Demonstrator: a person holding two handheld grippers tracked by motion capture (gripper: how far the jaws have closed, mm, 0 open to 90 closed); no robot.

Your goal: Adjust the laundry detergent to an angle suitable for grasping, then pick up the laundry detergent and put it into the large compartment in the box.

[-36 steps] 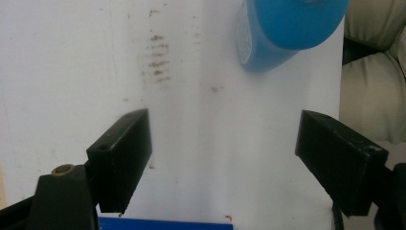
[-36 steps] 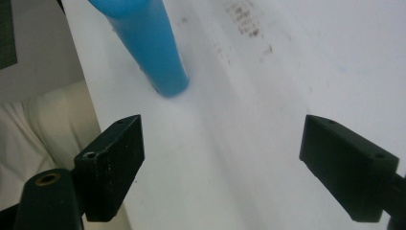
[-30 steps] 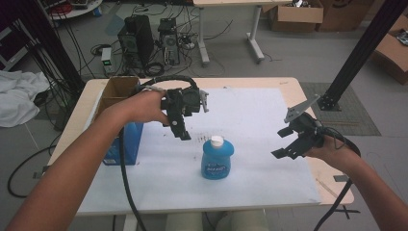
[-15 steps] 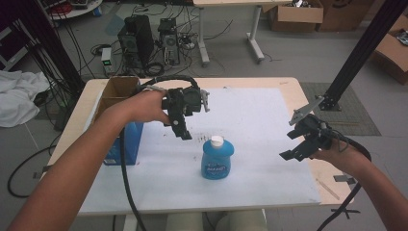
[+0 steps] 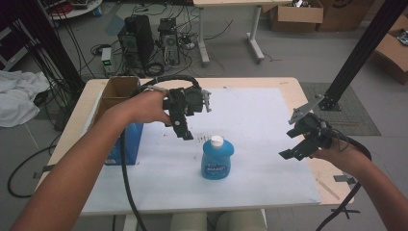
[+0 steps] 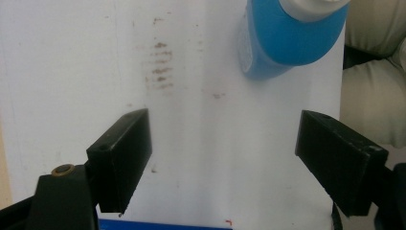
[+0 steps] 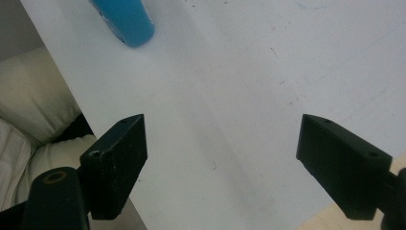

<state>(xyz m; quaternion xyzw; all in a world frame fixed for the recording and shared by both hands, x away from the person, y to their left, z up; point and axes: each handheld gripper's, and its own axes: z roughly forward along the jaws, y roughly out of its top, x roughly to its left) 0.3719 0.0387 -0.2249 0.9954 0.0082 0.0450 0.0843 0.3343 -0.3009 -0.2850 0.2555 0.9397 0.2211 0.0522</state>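
Bottle: blue bottle (image 5: 216, 160) with a white cap, standing upright on the white sheet (image 5: 260, 120) near the front middle of the table (image 5: 288, 83); I see its body and cap at the top of the left gripper view (image 6: 287, 38) and its lower end at the top left of the right gripper view (image 7: 125, 20).
Left gripper: I hold the left gripper (image 5: 183, 130) above the sheet, up and to the left of the bottle, close to it but not touching; in its own view (image 6: 225, 158) the jaws stand wide apart with only the sheet between them.
Right gripper: I hold the right gripper (image 5: 294, 153) over the right edge of the sheet, well apart from the bottle; in its own view (image 7: 222, 158) the jaws are spread wide and grip nothing.
Sheet marks: a patch of brownish smudges (image 6: 159, 64) lies just left of the bottle in the left gripper view.
Box: a cardboard box (image 5: 118, 91) with a blue front sits at the table's left edge, under my left forearm.
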